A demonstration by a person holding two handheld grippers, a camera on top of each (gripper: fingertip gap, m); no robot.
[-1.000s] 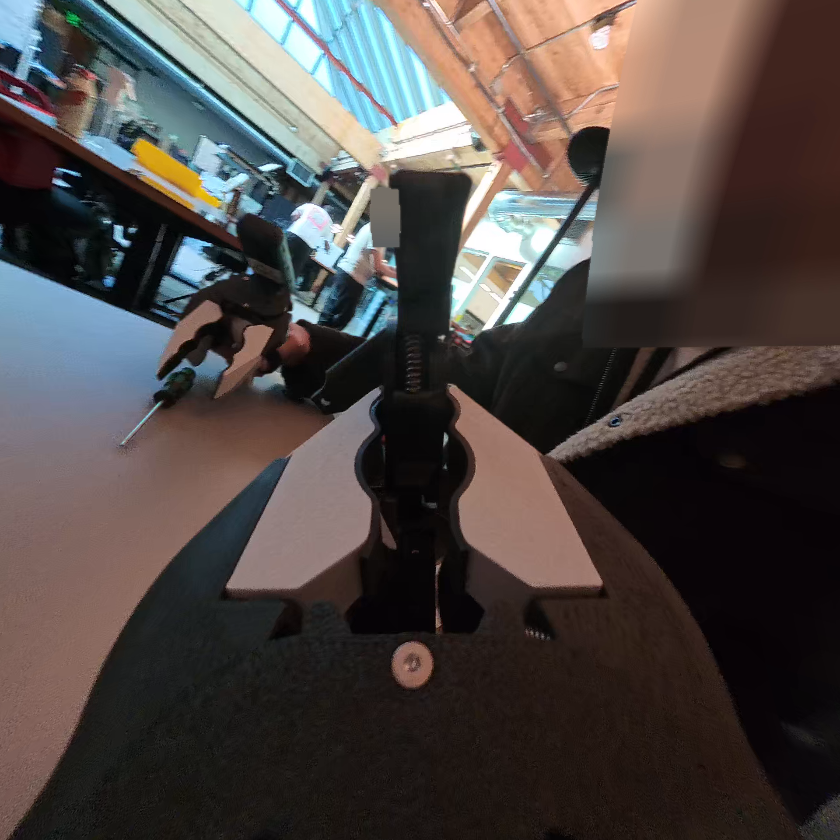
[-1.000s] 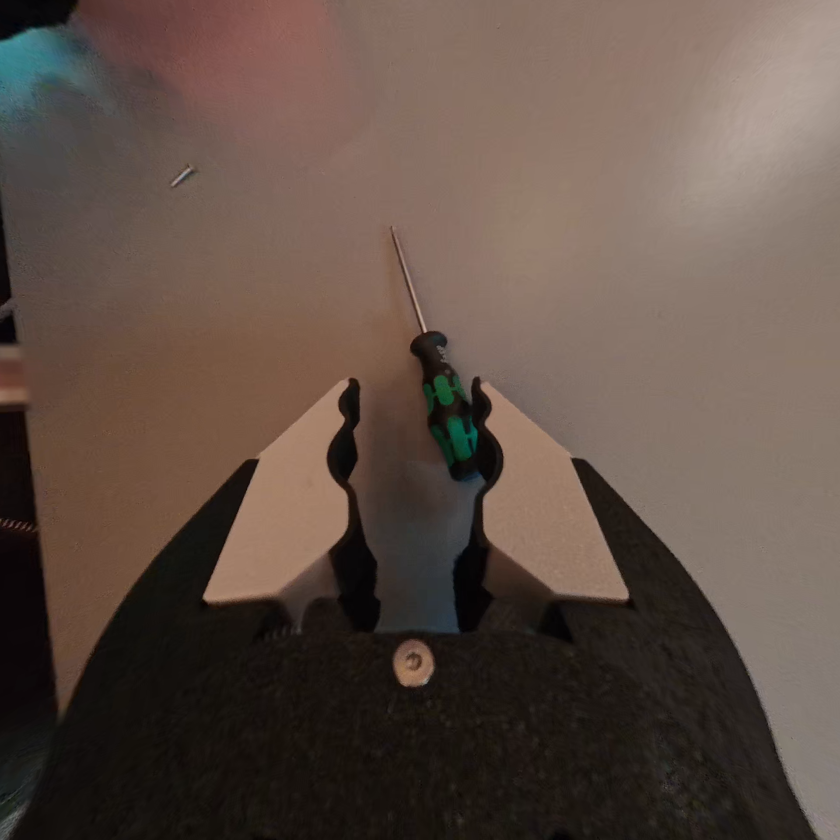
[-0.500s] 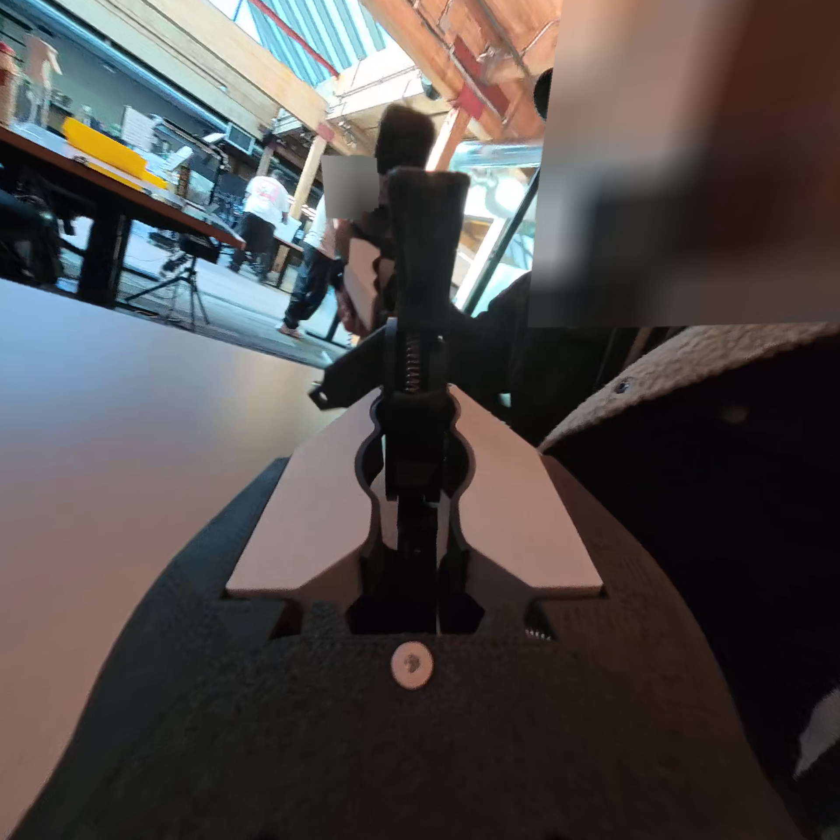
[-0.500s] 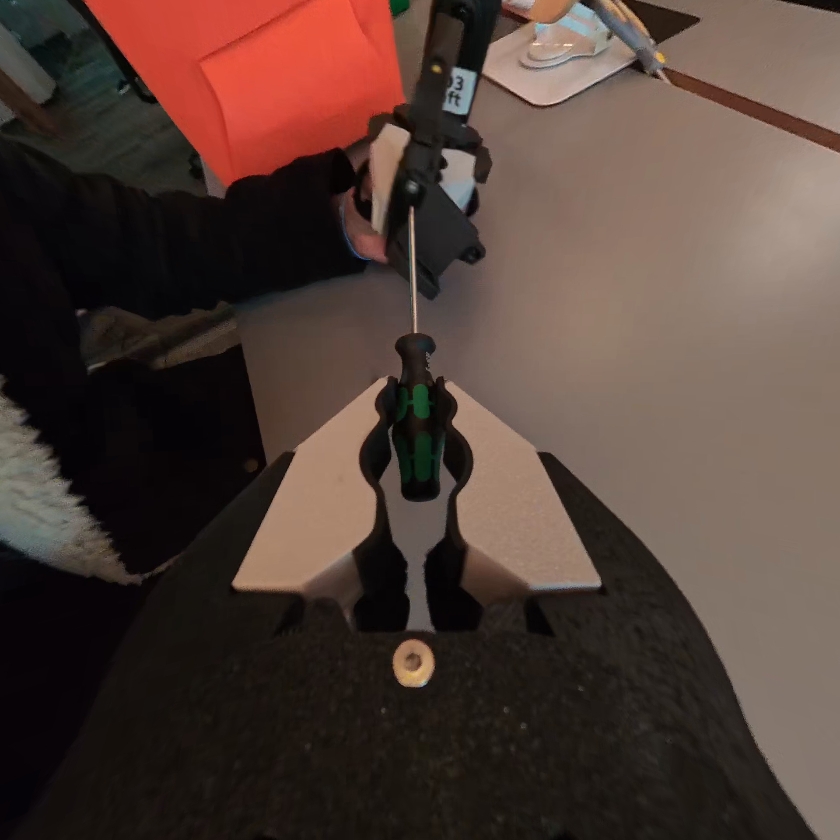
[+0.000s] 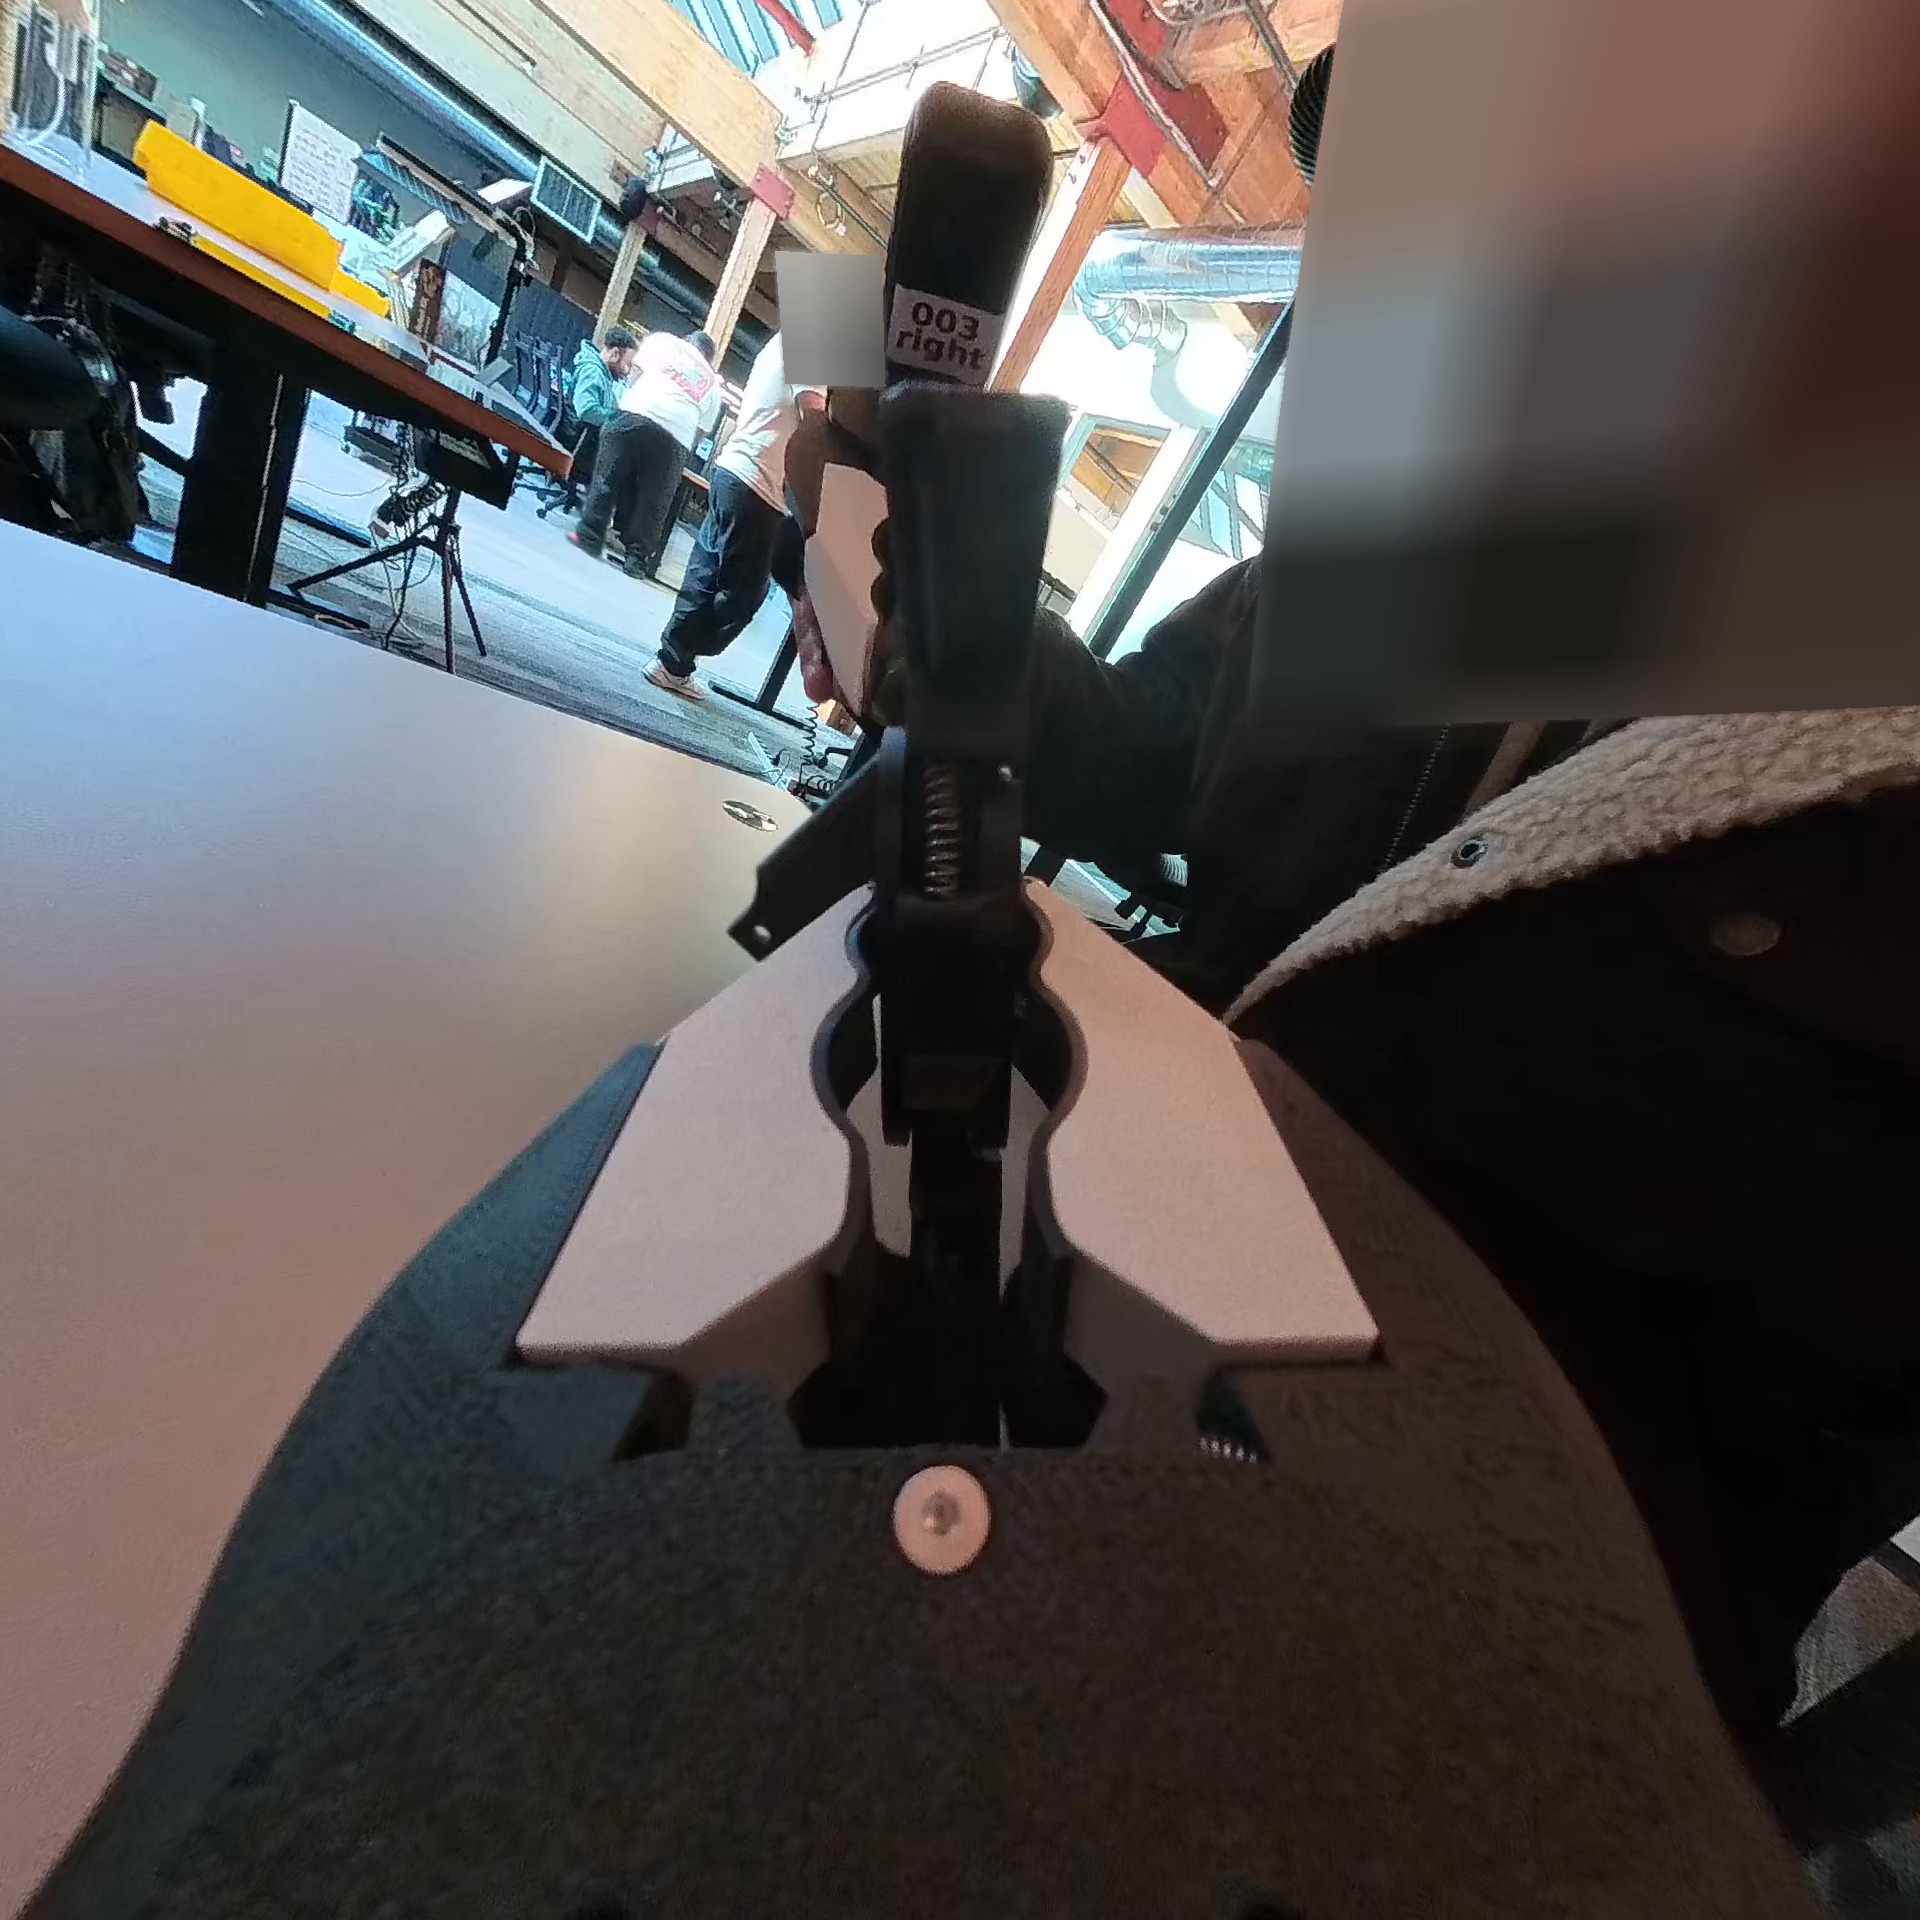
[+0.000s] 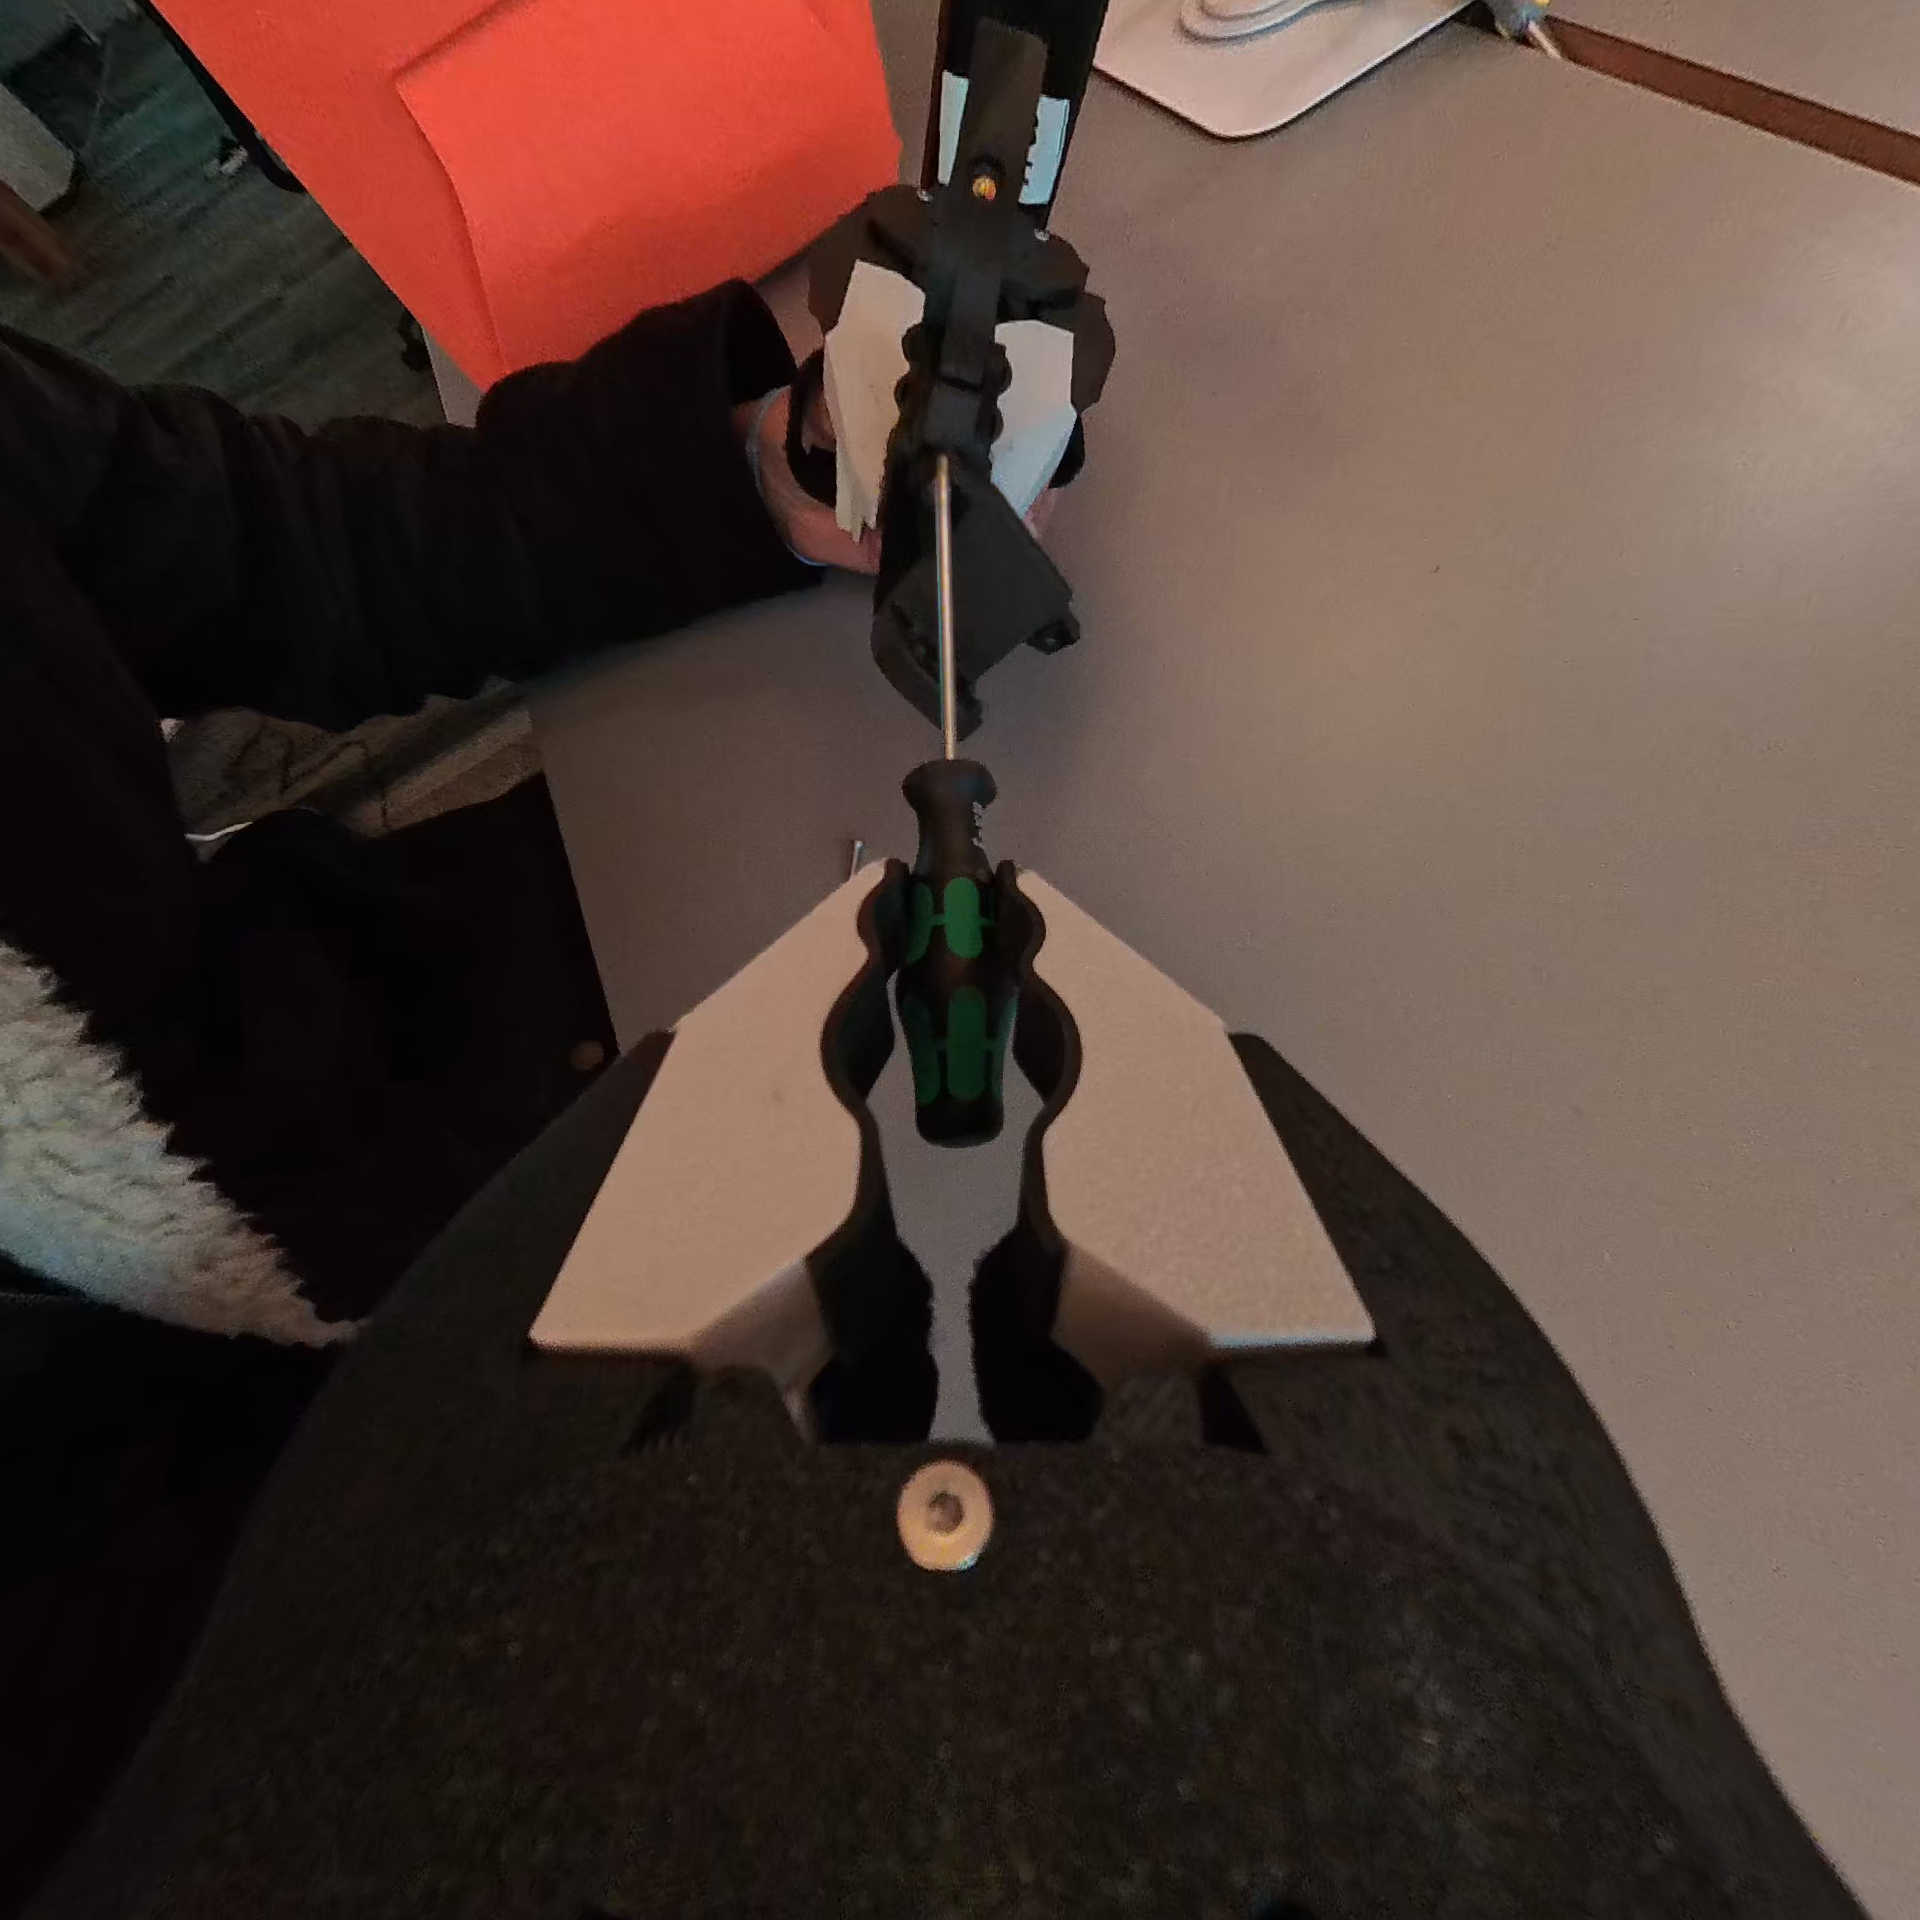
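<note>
Looking along the left gripper, we find much of the scene masked: a large blurred patch fills the upper right, a smaller one sits beside the black part's top, and the person's dark jacket with a fleece collar closes off the right side. The left gripper's fingers are pressed onto a black spring-loaded part that rises upright between them; it looks like a piece of gripper hardware with a coil spring and a white label, but we cannot tell exactly what it is, and its lower end is lost in shadow inside the jaws. The right gripper shows only as a pale finger edge behind that part.

In the right wrist view the right gripper pinches a screwdriver by its black and green handle, held above the grey table. Its thin steel shaft points straight ahead to the black part clamped in the left gripper, and the tip disappears against that dark body, so we cannot tell whether it touches. A small screw lies on the table just left of the fingertip, half hidden. An orange chair is cut off at the top.

Compared with half a second ago, the left gripper and its part appear nearer to the right camera, and the right gripper's label has come into the left view.
</note>
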